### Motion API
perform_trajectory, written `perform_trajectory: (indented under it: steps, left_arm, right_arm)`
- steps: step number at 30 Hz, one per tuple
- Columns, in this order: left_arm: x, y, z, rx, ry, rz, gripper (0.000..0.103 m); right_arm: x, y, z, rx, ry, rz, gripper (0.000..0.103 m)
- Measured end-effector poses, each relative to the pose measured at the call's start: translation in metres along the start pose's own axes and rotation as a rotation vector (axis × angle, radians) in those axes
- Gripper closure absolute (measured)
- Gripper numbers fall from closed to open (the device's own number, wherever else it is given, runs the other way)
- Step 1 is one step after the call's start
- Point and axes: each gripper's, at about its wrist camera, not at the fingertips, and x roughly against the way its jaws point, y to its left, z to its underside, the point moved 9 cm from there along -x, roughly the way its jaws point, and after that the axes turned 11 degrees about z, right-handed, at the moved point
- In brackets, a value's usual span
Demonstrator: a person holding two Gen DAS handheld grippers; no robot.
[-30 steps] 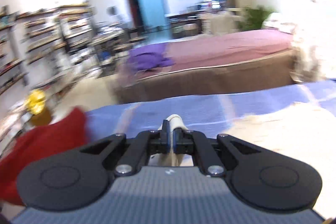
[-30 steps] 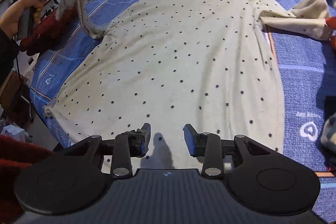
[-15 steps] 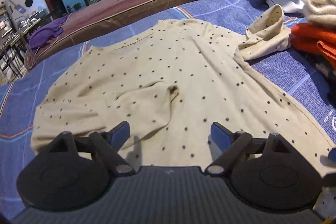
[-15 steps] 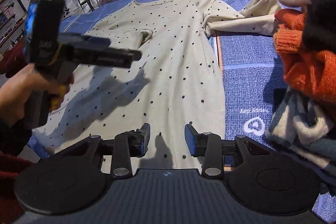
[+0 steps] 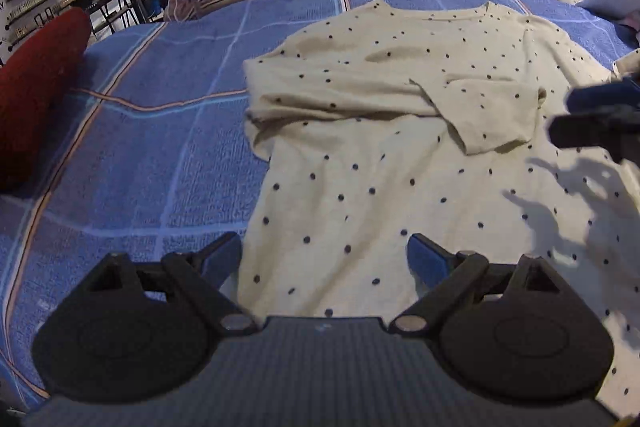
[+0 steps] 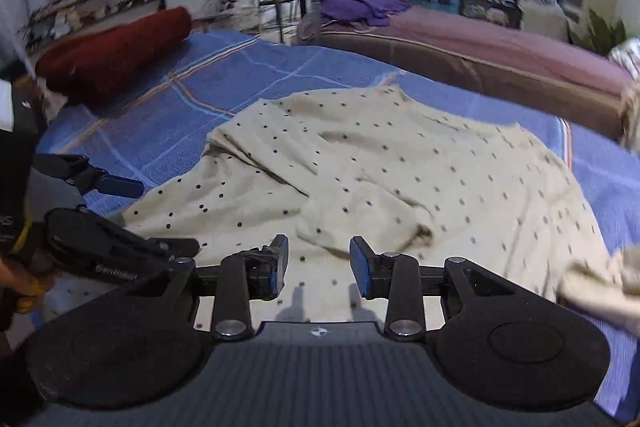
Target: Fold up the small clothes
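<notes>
Released a second ago, the polka-dot shirt's left sleeve [image 5: 480, 115] now lies folded inward across the chest, and the left gripper [image 5: 324, 259] has dropped low over the near hem with its fingers wide apart, still opening, nothing between them. The cream polka-dot shirt [image 5: 380, 187] lies spread on the blue plaid bedspread [image 5: 160, 147], neckline at the far end, a dark red cushion [image 5: 32, 95] far left beyond it. The right gripper [image 6: 319, 267] has swung across to face the folded sleeve; its fingers stand partly apart and are closing on empty air above the cloth. At the near right of its view, the other sleeve [image 6: 608, 279] remains bunched and unfolded. Likely risk: the loosely laid sleeve could be dragged out of place if either finger snags the cloth, and the two grippers, close together, could collide.
</notes>
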Motion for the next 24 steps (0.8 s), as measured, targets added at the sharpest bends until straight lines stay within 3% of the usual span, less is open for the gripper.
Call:
perform_trajectory:
  steps: [4, 7, 8, 9, 10, 15, 17, 21, 24]
  left_arm:
    - [-0.002, 0.002, 0.005, 0.025, -0.010, 0.015, 0.010]
    - [-0.005, 0.008, 0.008, 0.071, -0.002, 0.029, 0.004]
    - [-0.005, 0.009, 0.009, 0.077, -0.001, 0.031, 0.003]
    - [-0.006, 0.010, 0.009, 0.080, -0.001, 0.033, 0.003]
    - [-0.006, 0.010, 0.009, 0.080, -0.002, 0.034, 0.002]
    - [-0.008, 0.009, 0.010, 0.079, -0.006, 0.028, 0.000]
    - [-0.009, 0.010, 0.010, 0.085, -0.011, 0.031, 0.000]
    - [-0.009, 0.010, 0.010, 0.084, -0.010, 0.031, 0.000]
    - [-0.009, 0.010, 0.009, 0.085, -0.007, 0.031, 0.000]
  right_arm:
    - [-0.053, 0.034, -0.001, 0.316, 0.014, 0.120, 0.047]
    - [-0.072, 0.041, 0.007, 0.362, 0.045, 0.121, 0.052]
    - [-0.074, 0.038, 0.007, 0.365, 0.032, 0.138, 0.058]
    - [-0.075, 0.033, 0.005, 0.358, 0.031, 0.172, 0.088]
    - [-0.074, 0.024, 0.003, 0.335, 0.037, 0.209, 0.097]
    - [-0.032, -0.036, -0.019, -0.006, -0.056, 0.211, 0.097]
    - [-0.014, -0.078, -0.022, -0.278, -0.091, 0.163, 0.097]
    - [0.005, -0.160, 0.007, -0.776, -0.082, 0.112, 0.096]
    - [0.005, -0.194, 0.040, -0.961, -0.033, 0.143, 0.096]
